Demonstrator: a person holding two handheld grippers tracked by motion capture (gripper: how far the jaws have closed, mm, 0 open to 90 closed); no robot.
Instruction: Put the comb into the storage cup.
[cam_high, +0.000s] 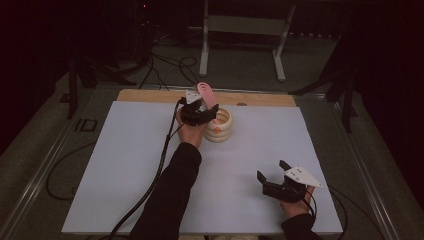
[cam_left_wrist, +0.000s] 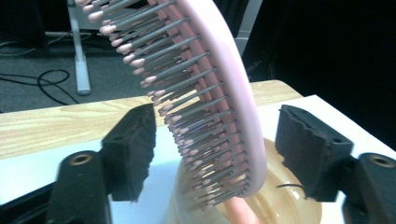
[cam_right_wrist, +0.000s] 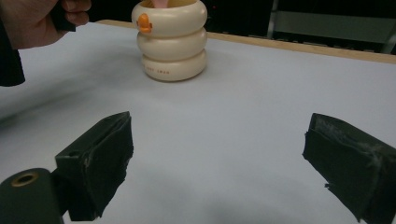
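A pink hairbrush (cam_left_wrist: 219, 93) stands handle-down in a cream ringed holder (cam_high: 220, 125) near the far edge of the white table (cam_high: 125, 165), its bristled head leaning up out of the cup. The left gripper (cam_high: 200, 111) hovers at the holder, its jaws spread wide on either side of the brush head; in the left gripper view neither foam pad touches the brush, with the bristles facing the left pad. The holder carries a small orange knob (cam_right_wrist: 144, 22) on its top ring. The right gripper (cam_high: 272, 172) rests well apart, low over the near right part of the table, jaws wide apart and holding nothing.
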